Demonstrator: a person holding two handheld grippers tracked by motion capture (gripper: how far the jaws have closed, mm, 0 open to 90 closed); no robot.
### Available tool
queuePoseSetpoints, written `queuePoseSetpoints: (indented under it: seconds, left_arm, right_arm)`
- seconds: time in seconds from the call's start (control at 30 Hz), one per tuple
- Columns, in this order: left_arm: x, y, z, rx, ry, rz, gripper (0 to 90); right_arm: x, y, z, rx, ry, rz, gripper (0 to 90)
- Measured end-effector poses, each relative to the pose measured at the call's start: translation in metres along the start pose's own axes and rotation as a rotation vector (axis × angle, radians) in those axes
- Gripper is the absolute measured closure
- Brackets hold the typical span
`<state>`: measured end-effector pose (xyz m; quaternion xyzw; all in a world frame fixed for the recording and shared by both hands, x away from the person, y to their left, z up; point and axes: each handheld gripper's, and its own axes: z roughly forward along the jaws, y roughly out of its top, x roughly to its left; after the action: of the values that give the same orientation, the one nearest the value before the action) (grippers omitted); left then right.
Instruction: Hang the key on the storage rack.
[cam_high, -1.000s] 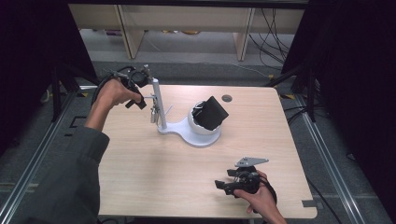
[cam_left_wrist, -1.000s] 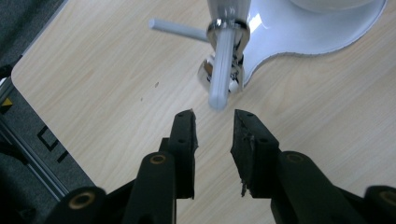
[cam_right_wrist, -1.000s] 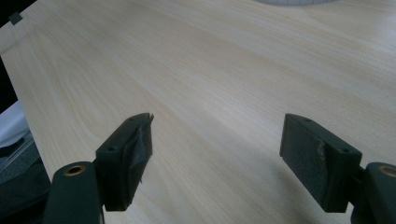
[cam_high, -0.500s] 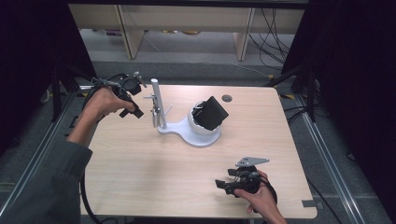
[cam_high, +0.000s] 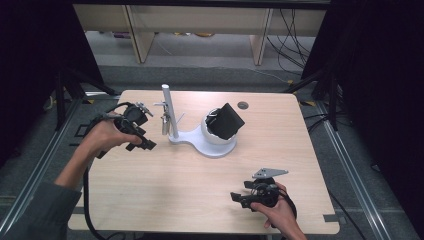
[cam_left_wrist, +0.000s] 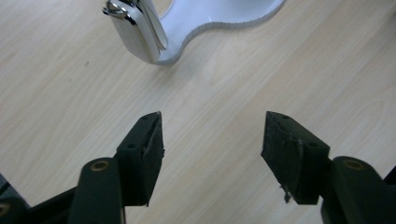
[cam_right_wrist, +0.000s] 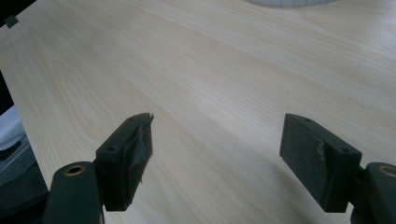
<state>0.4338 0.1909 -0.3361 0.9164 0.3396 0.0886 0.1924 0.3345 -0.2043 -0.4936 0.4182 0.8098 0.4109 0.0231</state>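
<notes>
My left gripper (cam_high: 142, 142) has backed off from the metal clip (cam_high: 164, 120) hanging on the white stand (cam_high: 200, 142), and its jaws have just been opening with nothing between them; I judge the clip delivered, dangling beside the post (cam_high: 169, 111). My right gripper (cam_high: 239, 197) rests released on the table (cam_high: 165, 195), well apart; hanging looks done.

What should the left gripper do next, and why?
Probably draw a little farther back toward the table edge: the left gripper has just been opening, nothing sits between its jaws, and the metal clip hangs free on the white stand.
</notes>
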Motion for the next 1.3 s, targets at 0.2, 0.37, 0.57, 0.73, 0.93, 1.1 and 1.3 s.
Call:
queuePoseSetpoints:
  seconds: [0.2, 0.37, 0.57, 0.73, 0.93, 1.1, 1.3]
  left_arm:
    - [-0.013, -0.013, 0.01, -0.041, -0.006, -0.014, 32.3]
    - [-0.026, -0.023, 0.017, -0.075, -0.025, -0.006, 29.4]
    - [-0.042, -0.034, 0.026, -0.117, -0.045, -0.001, 28.0]
    - [-0.053, -0.044, 0.034, -0.129, -0.072, -0.004, 27.0]
    - [-0.062, -0.053, 0.044, -0.136, -0.088, 0.003, 26.1]
    - [-0.069, -0.063, 0.055, -0.156, -0.101, 0.003, 25.7]
    - [-0.077, -0.072, 0.069, -0.156, -0.103, 0.016, 25.4]
  right_arm:
    - [0.001, 0.0, -0.001, 0.003, 0.001, 0.031, 26.4]
    - [-0.001, 0.0, -0.001, -0.009, 0.001, -0.001, 26.4]
    - [0.001, -0.001, -0.001, -0.002, -0.001, 0.028, 26.4]
    - [-0.001, 0.0, -0.001, -0.007, -0.001, 0.0, 26.4]
    - [-0.001, 0.0, 0.0, -0.002, -0.007, 0.009, 26.4]
    - [-0.001, 0.001, 0.0, -0.006, -0.002, 0.006, 26.4]
    - [0.001, 0.0, 0.003, -0.004, 0.0, 0.006, 26.4]
